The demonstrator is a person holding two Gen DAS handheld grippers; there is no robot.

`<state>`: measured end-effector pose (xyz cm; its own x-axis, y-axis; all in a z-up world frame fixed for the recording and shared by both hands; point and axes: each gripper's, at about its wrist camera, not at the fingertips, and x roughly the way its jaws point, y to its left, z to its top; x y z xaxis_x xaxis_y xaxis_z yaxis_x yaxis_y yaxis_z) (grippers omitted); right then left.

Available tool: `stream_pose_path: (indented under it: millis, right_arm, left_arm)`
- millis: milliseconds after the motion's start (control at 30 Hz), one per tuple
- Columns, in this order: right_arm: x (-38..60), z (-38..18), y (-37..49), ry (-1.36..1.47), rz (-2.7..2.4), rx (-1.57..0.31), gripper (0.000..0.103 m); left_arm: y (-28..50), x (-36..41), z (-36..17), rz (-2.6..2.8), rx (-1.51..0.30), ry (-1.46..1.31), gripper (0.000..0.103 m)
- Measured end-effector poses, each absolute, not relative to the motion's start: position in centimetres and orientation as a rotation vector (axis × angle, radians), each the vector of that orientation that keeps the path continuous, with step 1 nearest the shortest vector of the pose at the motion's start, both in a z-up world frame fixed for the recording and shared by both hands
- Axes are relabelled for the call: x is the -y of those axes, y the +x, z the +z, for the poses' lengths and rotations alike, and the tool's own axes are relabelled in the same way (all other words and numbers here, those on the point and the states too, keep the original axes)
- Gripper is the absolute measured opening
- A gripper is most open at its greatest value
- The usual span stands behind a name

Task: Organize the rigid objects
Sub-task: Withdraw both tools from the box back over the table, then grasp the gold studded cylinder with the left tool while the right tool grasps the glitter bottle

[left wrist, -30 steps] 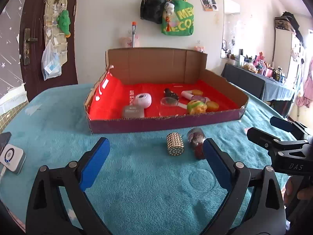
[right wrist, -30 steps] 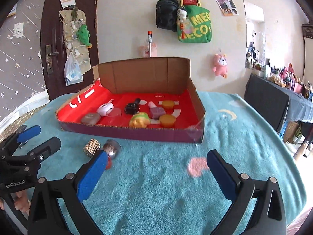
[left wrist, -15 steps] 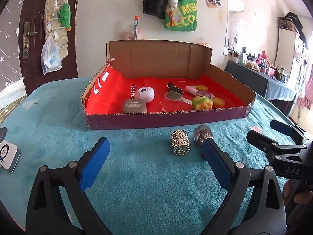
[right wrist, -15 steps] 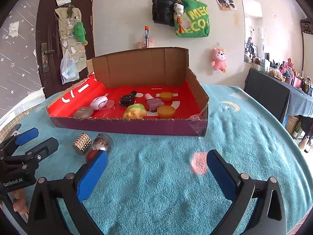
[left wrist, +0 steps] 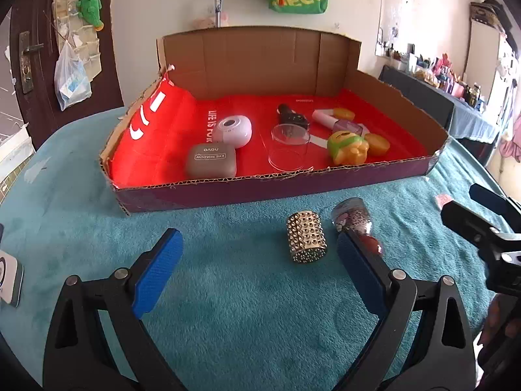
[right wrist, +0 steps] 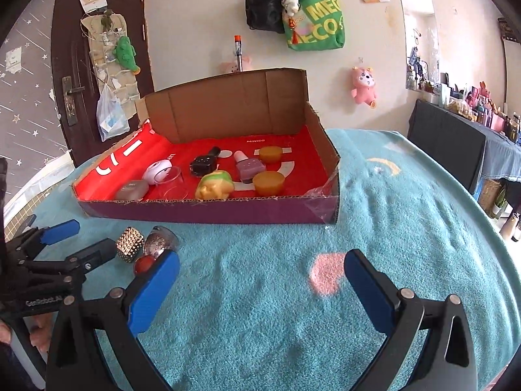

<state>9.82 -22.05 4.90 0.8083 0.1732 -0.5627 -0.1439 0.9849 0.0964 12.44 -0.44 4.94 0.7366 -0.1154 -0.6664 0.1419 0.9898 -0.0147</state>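
A gold studded cylinder [left wrist: 306, 241] and a glitter bottle with a red cap [left wrist: 355, 220] lie on the teal cloth in front of the cardboard box [left wrist: 260, 192]. My left gripper [left wrist: 257, 260] is open and just short of them, its right finger beside the bottle. In the right wrist view the cylinder [right wrist: 130, 244] and bottle [right wrist: 159, 244] lie by the left finger of my open right gripper [right wrist: 260, 277]. Inside the box [right wrist: 208, 210] are a grey case [left wrist: 211, 160], a white round device [left wrist: 232, 130], a clear cup [left wrist: 289, 146], a green-yellow toy [left wrist: 346, 143] and several small items.
A white device [left wrist: 8, 277] lies at the cloth's left edge. The right gripper [left wrist: 469, 202] shows at the right of the left wrist view, the left gripper [right wrist: 81, 239] at the left of the right one. A dark side table [right wrist: 456, 143] stands far right.
Both grippers have moved forward toward the box, so the cylinder and bottle now lie closer to the left gripper's fingers. Both stay open; the objects have not moved.
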Motion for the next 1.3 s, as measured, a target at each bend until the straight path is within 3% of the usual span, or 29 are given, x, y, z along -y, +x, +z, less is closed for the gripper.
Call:
stream_pose_path:
  millis: [767, 1300]
  right_arm:
    - [15.1, 2.5, 15.9, 0.024, 0.343, -0.900, 0.103]
    - [17.1, 3.3, 15.2, -0.077, 0.306, -0.871, 0.103]
  left_arm:
    - [15.2, -3.9, 4.9, -0.110, -0.794, 0.058, 0.097]
    - [14.6, -1.8, 5.7, -0.233, -0.797, 0.059, 0.097]
